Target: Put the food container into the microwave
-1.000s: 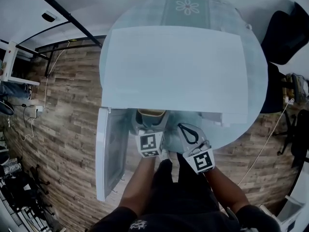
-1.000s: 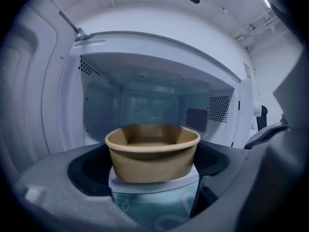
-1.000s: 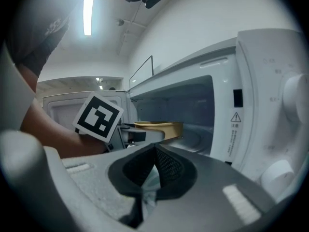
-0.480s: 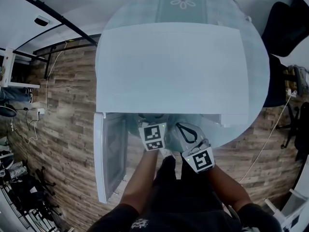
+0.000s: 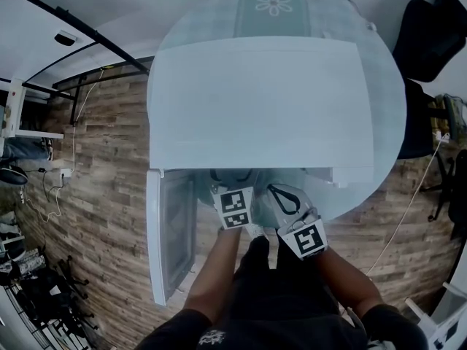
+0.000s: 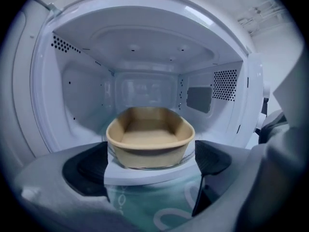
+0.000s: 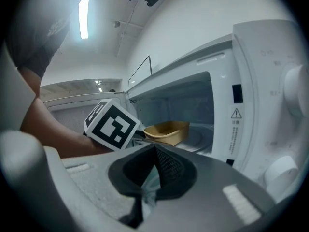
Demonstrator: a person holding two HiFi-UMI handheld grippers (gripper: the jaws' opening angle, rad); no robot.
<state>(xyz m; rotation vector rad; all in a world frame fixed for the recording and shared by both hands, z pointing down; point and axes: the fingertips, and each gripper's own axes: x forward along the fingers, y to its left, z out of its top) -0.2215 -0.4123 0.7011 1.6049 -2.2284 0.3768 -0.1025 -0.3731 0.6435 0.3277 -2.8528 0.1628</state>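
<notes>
The container [image 6: 150, 137] already stands upright inside the microwave [image 6: 72, 105], on the glass plate [image 6: 189, 157] near the front of the cavity; so I judge that the placing is at its end and the release is the step in hand. The left gripper [image 6: 150, 164] has just been opening its jaws; they stand wide apart, one pad at 9 o'clock and one at 3 o'clock of the container's near end, just beside it, and neither presses on it. The right gripper [image 7: 155, 169] is outside with its jaws together on nothing; the container shows at its 12 o'clock. In the head view the door [image 5: 171, 224] hangs open at 7 o'clock of the microwave. The next move, in my judgement, is to draw the left gripper straight back toward 6 o'clock, with the pads kept off the rim so that the container is not dragged; after that the door can be closed.
</notes>
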